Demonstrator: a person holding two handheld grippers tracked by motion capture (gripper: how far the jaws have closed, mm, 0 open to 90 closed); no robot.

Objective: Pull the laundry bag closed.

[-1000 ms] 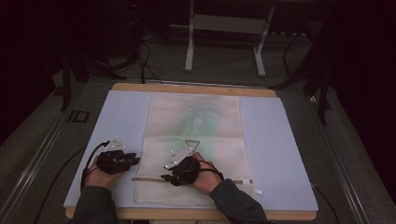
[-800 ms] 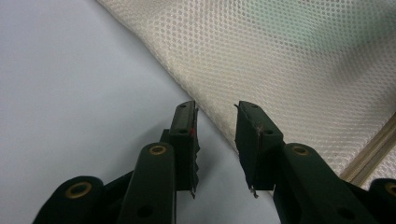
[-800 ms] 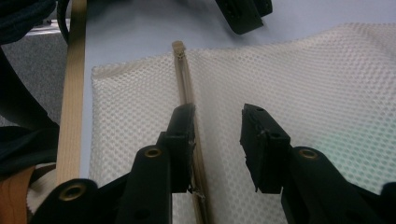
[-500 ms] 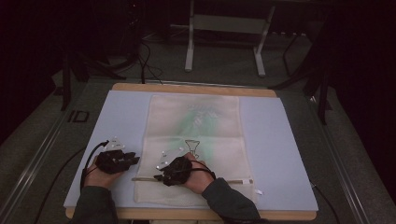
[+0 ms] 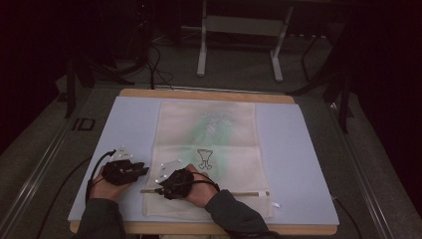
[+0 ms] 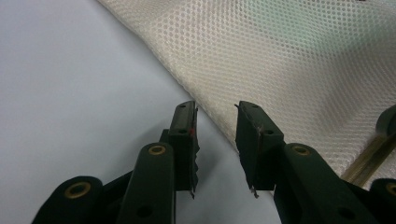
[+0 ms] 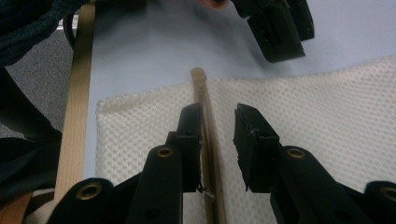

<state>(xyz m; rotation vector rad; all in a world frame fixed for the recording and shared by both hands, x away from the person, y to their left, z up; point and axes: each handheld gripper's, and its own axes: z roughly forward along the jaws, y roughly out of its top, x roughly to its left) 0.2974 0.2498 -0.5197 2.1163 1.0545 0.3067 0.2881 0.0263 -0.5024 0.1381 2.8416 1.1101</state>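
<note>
A person sits at a bench (image 5: 124, 94) covered with a pale blue mat (image 5: 298, 164), holding a black claw in each hand.

The left claw (image 5: 144, 170) rests low on the mat, just left of a cream mesh bag (image 5: 209, 144) that lies flat along the middle of the mat. In the left gripper view this claw (image 6: 215, 140) stands open with nothing between its jaws; the bag's slanting edge (image 6: 280, 70) runs just ahead of the tips and passes under the right-hand jaw, with bare mat under the other.

To the right of it, the right claw (image 5: 158, 189) lies over the near left corner of the bag, pointing left toward the left claw. In the right gripper view its jaws (image 7: 218, 135) have just been closing, yet a gap shows between them. A tan zipper strip (image 7: 208, 140) sewn across the mesh runs forward between the jaws, hugging the left-hand one; whether that jaw touches it cannot be told. The strip ends just beyond the tips, near the bag's edge. The left claw shows beyond it, at top right.

Past the right claw, the zipper strip (image 5: 244, 191) runs right across the bag.
</note>
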